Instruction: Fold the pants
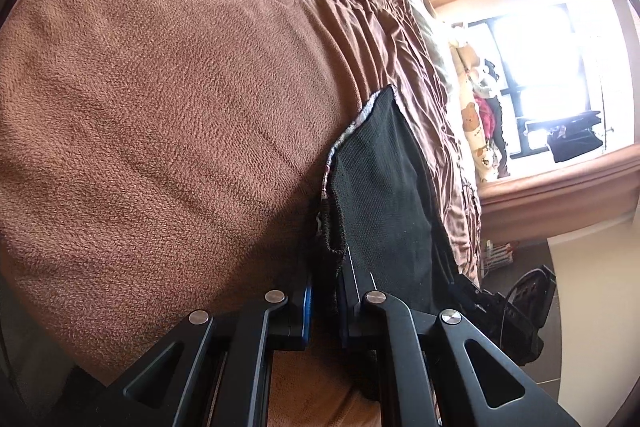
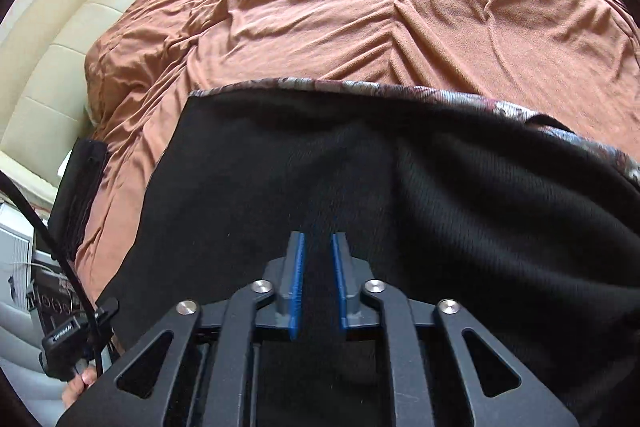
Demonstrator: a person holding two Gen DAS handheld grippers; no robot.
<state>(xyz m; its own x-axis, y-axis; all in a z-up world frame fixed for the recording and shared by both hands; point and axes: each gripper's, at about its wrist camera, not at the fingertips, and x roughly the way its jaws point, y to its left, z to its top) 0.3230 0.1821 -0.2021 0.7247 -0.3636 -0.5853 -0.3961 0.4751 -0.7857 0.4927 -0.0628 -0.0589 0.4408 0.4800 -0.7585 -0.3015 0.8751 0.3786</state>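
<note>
No containers visible in either view. Black pants (image 2: 420, 195) spread flat across a brown blanket (image 2: 320, 19) on the bed, patterned grey-and-maroon edge (image 2: 360, 86) along the far side, blanket wrinkled beyond it.

Left gripper (image 1: 325, 267) low at the near edge of the blanket (image 1: 160, 107), blue pads narrowly apart with a frayed corner of the pants (image 1: 384, 187) bunched between them; pinched on that fabric, which runs up and away to the right toward the bright window (image 1: 560, 67).

Right gripper (image 2: 318, 251) directly over the middle of the black cloth, blue pads (image 2: 298, 287) parted by a narrow gap, dark fabric showing through the gap; whether touching the cloth, cannot tell. Cream padded headboard (image 2: 60, 47) at far left.
</note>
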